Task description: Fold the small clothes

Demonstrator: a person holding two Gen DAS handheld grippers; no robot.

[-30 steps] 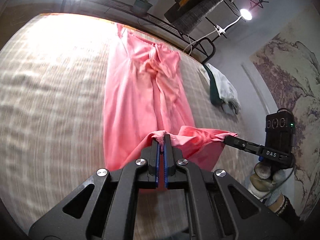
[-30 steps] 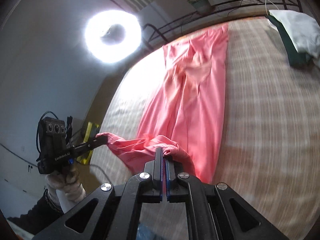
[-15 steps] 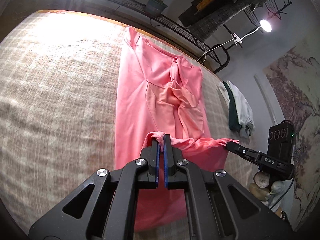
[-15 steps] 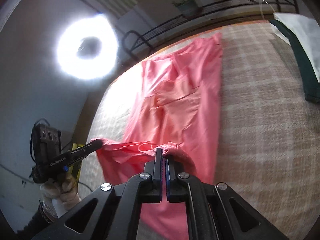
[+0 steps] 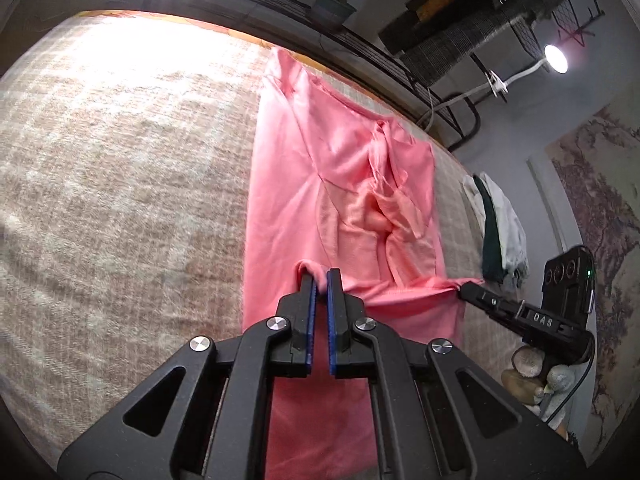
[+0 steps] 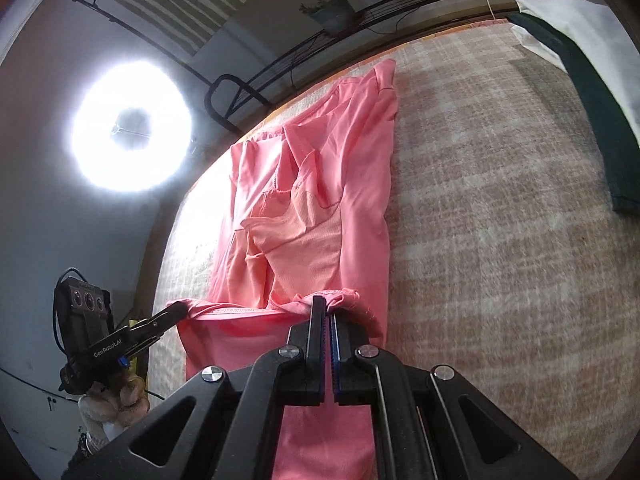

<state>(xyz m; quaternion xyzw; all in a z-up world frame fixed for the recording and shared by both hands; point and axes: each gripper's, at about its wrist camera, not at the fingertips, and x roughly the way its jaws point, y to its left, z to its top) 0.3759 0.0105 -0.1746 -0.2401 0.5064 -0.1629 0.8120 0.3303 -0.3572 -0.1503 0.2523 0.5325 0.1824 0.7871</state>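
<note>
A pink garment (image 5: 340, 176) lies lengthwise on the plaid bed cover (image 5: 120, 184), its far end near the bed's back edge. My left gripper (image 5: 319, 276) is shut on one near corner of the pink hem. My right gripper (image 6: 326, 305) is shut on the other near corner; it also shows in the left wrist view (image 5: 464, 289). The hem is stretched between them and carried over the garment's lower part. The left gripper shows in the right wrist view (image 6: 176, 312). The garment (image 6: 320, 208) shows a lighter inner panel at its middle.
A folded dark green and white cloth (image 5: 500, 228) lies on the bed to the right of the garment; it also shows in the right wrist view (image 6: 592, 92). A metal rail with a potted plant (image 5: 332, 6) runs behind the bed. A ring light (image 6: 130, 128) glares at left.
Both grippers have carried the near hem forward over the garment toward its far end. The folded part now covers more of the lower garment.
</note>
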